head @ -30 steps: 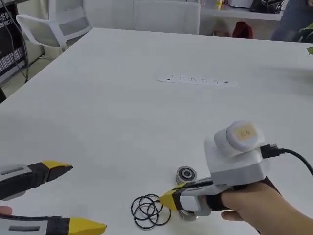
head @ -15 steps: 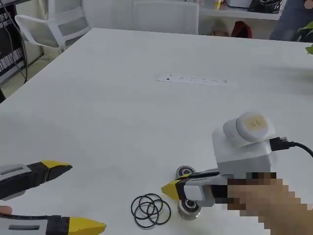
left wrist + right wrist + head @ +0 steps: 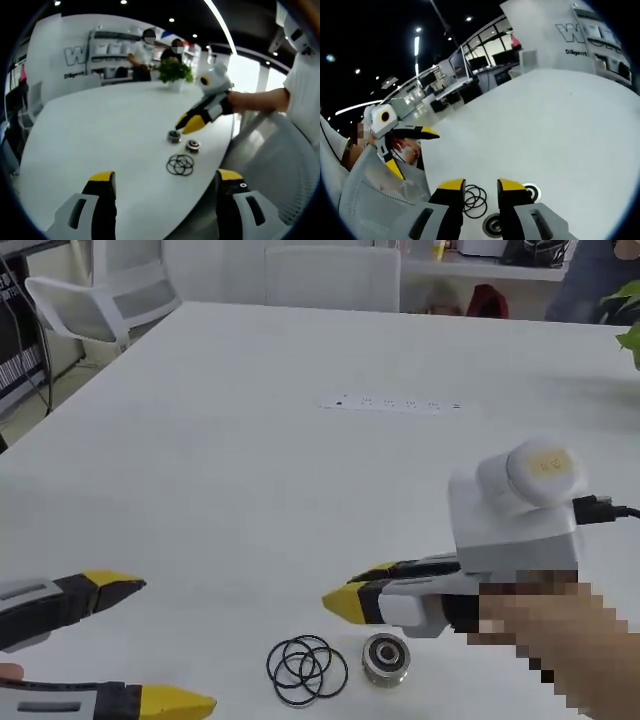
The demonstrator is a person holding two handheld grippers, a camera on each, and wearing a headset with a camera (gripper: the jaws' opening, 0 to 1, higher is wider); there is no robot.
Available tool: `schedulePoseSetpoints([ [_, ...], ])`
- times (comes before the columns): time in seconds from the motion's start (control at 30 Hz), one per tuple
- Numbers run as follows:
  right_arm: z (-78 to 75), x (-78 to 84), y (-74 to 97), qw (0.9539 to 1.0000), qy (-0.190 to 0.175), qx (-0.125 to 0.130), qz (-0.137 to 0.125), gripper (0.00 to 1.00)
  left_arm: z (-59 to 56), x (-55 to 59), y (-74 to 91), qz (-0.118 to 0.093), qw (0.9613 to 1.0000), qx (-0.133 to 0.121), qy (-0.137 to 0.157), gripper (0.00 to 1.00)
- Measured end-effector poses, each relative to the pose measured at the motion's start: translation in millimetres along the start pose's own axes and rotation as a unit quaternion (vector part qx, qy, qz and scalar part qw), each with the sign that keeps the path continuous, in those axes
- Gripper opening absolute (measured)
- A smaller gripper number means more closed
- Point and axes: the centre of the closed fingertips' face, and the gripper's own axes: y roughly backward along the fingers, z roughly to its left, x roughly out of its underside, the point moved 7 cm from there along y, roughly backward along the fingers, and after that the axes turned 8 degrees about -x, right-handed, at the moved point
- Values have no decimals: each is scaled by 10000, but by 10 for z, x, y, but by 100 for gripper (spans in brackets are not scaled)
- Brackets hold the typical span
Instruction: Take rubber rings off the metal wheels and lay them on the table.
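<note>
Head view: white worktop (image 3: pixel 250 460). Loose pile of black rubber rings (image 3: pixel 307 668) lies flat on it, bottom centre of frame. One metal wheel (image 3: pixel 385 658) sits just right of the pile, near it; I can't tell if they touch.

Right gripper (image 3: pixel 345 600) comes in from the right, held in a hand, hanging just above the wheel and off the worktop. In the right gripper view its fingers (image 3: pixel 452 184) stand a narrow gap apart with nothing between them. The rings show just past the tips.

Left gripper (image 3: pixel 165 645) is at lower left of the head view, well apart from the rings. Its fingers (image 3: pixel 102 177) are spread wide and hold nothing.

Left gripper view: rings at centre, with the wheel beside them and a second wheel (image 3: pixel 174 136) next to it, right under the right gripper's yellow tips.

White power strip (image 3: pixel 395 403) lies in the upper middle of the worktop. Chair (image 3: pixel 100 300) upper left. Plant (image 3: pixel 175 72) at the far edge in the left gripper view.
</note>
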Motion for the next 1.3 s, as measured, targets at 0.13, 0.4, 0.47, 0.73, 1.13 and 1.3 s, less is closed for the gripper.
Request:
schedulePoseSetpoints([
  [0.13, 58, -72, 28, 9993, 354, -81, -61, 31, 1, -2, 2, -3, 10000, -7, -9, 83],
  [0.4, 191, -169, 58, 9954, 925, -231, -76, 48, -2, -5, -2, -22, 10000, 16, 5, 83],
  [0.47, 227, -186, 75, 9928, 1168, -262, 49, 52, -5, -4, -5, -11, 10000, 36, -13, 84],
  [0.73, 307, -247, 150, 9863, 1594, -290, 305, 63, -15, -3, -26, -5, 9999, 126, 40, 84],
  [1.13, 377, -186, 400, 9662, 2464, -289, 704, 86, -19, -8, -31, -7, 9999, 138, -35, 84],
  [1.3, 352, -139, 525, 9641, 2561, -163, 690, 92, -28, -3, -35, 30, 9998, 164, -60, 84],
])
